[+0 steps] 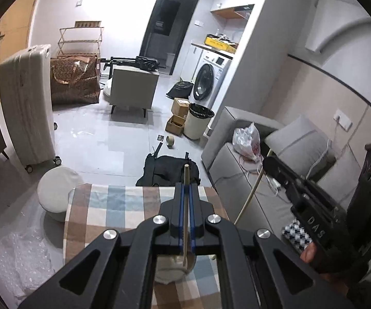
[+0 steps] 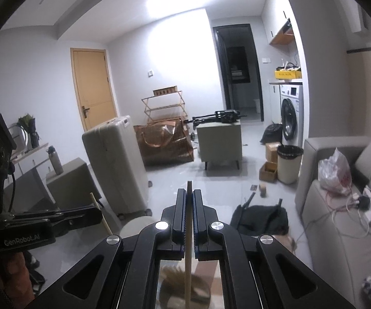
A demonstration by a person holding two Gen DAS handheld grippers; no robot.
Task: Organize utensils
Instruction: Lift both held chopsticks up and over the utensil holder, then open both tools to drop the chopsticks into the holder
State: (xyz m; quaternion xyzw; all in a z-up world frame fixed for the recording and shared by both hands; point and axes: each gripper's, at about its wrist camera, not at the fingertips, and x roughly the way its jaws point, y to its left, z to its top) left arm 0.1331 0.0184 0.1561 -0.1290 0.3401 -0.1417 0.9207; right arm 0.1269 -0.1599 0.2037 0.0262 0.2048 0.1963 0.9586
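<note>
**A stick clamped in each claw, above the checked desk**

My left claw (image 1: 186, 188) is closed tight on a thin pale wooden stick (image 1: 185, 211), which looks like a chopstick. The stick runs straight down the slot between the two blue-lined fingers (image 1: 181, 206). Its far tip pokes out just past the fingertips, and its near end hangs below the claw's frame over a pale round object (image 1: 171, 270) lying on the desk; I cannot tell what that object is. The desk (image 1: 113, 206) wears a brown, blue and white checked cloth and sits below and ahead of the claw, apart from it.

My right claw (image 2: 190, 195) is likewise shut on a second pale stick (image 2: 189, 234). This one also lies lengthwise between the fingers (image 2: 180, 213), with a short tip showing beyond them and the rest passing down under the frame. Beneath it is a blurred brownish shape that I cannot make out.

Each claw shows in the other's camera. From the left wrist, my right claw appears at the right, over the grey sofa (image 1: 236, 170), with its stick slanting down toward the desk's edge. From the right wrist, my left claw (image 2: 92, 215) appears at the left, its stick angled across it.

Beyond the desk, the floor carries a black bag (image 1: 171, 170), a white round stool (image 1: 56, 193) and a pale suitcase (image 1: 27, 103).
</note>
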